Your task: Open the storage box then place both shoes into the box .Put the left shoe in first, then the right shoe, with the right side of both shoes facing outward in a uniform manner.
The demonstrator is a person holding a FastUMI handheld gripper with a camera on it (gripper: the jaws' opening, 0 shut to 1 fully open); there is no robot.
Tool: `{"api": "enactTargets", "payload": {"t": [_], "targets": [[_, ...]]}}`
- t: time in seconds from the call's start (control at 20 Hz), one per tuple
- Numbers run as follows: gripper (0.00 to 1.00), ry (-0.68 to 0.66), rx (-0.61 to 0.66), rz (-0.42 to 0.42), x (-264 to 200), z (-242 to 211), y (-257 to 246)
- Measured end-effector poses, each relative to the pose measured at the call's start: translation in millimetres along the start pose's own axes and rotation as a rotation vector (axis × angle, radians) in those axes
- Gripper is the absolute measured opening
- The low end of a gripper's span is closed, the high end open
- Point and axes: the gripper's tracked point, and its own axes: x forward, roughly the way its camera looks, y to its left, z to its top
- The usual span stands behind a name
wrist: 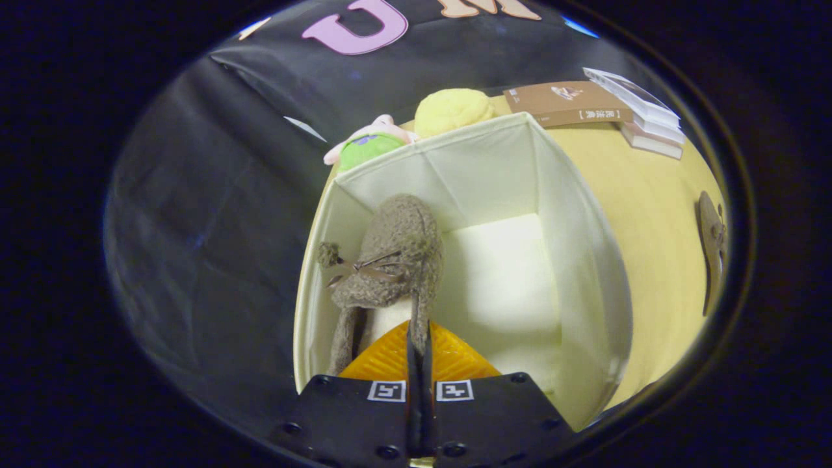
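A fuzzy grey-brown shoe [396, 257] with a small bow and a pom-pom hangs toe-first inside the open white storage box [578, 234], close to the box's left wall. My gripper [418, 338] is shut on the shoe's heel rim, its two fingers pressed together with the fabric pinched between them. The box's pale floor shows bare to the right of the shoe. A second brown shoe [712, 250] lies on the yellow table [650, 195], out to the right of the box.
Behind the box sit a yellow plush ball [453, 110] and a green-and-pink plush toy [369, 144]. A brown book [564, 103] and a stack of white books [643, 117] lie on the table's far right. Black cloth hangs left of the table.
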Motion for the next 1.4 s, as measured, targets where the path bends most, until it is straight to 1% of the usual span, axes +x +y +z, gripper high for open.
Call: {"api": "enactTargets", "payload": {"t": [0.15, 0.2, 0.3, 0.55, 0.7, 0.85, 0.95, 1.1, 1.4], "targets": [[0.45, 0.014, -0.016, 0.035, -1.4, -4.2, 5.4], [0.52, 0.015, -0.015, 0.068, -13.0, -0.8, 12.4], [0.66, -0.002, -0.016, 0.126, -16.0, 3.3, 23.8], [1.00, -0.063, -0.131, 0.195, -52.3, 18.0, 24.1], [1.00, -0.124, -0.182, 0.226, -86.3, 31.7, 11.8], [1.00, -0.203, -0.223, 0.218, -118.4, 52.0, -17.3], [1.00, -0.267, -0.252, 0.193, -139.0, 68.7, -44.4], [1.00, -0.335, -0.283, 0.145, -164.0, 78.8, -85.6], [1.00, -0.380, -0.291, 0.017, -190.1, 94.4, -180.7]]}}
